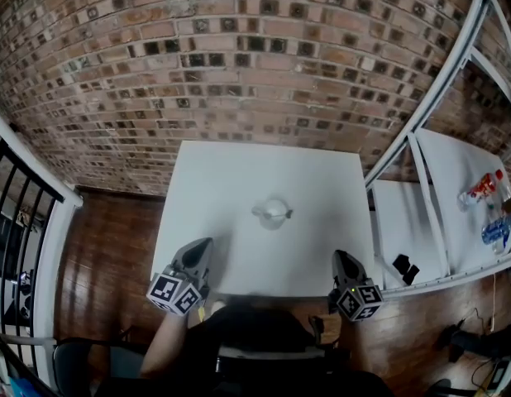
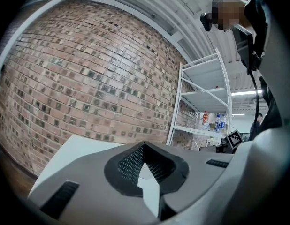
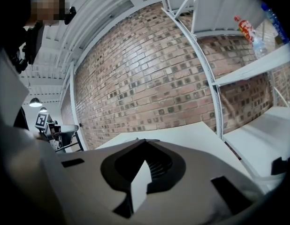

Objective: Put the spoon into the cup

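Plainly, nothing is in hand:
- Nearest me, the left gripper (image 1: 203,244) and the right gripper (image 1: 343,258) sit at the near edge of the table (image 1: 231,164), both with jaws pressed together on nothing. They must part before any pick, or they will only shove things along.
- Mid-table stands the white cup (image 1: 272,212), well apart from both. A thin sliver at its right rim looks like the spoon (image 1: 287,214) (too small to tell whether it lies inside or beside).
- A clumsy nudge there could tip the light cup or skid it.
- Farther right, the shelf frame (image 1: 422,151) could catch a wide right swing.
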`<action>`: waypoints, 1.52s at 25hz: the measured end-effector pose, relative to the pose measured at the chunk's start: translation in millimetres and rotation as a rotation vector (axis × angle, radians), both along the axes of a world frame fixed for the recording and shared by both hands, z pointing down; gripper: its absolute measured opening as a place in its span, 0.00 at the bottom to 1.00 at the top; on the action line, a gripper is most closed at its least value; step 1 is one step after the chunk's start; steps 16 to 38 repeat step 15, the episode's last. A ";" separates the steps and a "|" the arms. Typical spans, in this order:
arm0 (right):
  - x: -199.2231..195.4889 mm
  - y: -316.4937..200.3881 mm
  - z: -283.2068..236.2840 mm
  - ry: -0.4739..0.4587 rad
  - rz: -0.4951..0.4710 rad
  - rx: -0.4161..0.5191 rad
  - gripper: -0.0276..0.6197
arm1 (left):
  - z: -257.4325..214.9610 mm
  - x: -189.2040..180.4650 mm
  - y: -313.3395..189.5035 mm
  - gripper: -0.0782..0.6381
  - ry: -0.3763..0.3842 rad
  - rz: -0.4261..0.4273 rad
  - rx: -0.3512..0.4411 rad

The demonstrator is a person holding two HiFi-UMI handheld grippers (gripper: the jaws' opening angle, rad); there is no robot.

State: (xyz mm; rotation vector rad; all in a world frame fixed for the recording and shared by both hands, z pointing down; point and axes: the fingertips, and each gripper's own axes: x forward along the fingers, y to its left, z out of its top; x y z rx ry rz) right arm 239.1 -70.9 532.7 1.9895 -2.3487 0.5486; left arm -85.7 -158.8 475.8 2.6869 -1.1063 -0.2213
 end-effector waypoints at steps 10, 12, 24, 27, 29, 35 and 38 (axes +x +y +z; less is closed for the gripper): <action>-16.5 -0.1 4.7 0.006 -0.046 -0.022 0.05 | 1.7 -8.3 2.6 0.12 0.019 -0.016 -0.003; -19.0 0.4 5.9 -0.017 -0.049 -0.026 0.05 | 3.5 -10.1 2.9 0.12 0.015 -0.019 -0.009; -21.6 -0.5 6.0 -0.055 -0.049 -0.026 0.05 | 7.3 -14.2 0.5 0.12 -0.014 -0.041 -0.022; -21.6 -0.5 6.0 -0.055 -0.049 -0.026 0.05 | 7.3 -14.2 0.5 0.12 -0.014 -0.041 -0.022; -21.6 -0.5 6.0 -0.055 -0.049 -0.026 0.05 | 7.3 -14.2 0.5 0.12 -0.014 -0.041 -0.022; -21.6 -0.5 6.0 -0.055 -0.049 -0.026 0.05 | 7.3 -14.2 0.5 0.12 -0.014 -0.041 -0.022; -21.6 -0.5 6.0 -0.055 -0.049 -0.026 0.05 | 7.3 -14.2 0.5 0.12 -0.014 -0.041 -0.022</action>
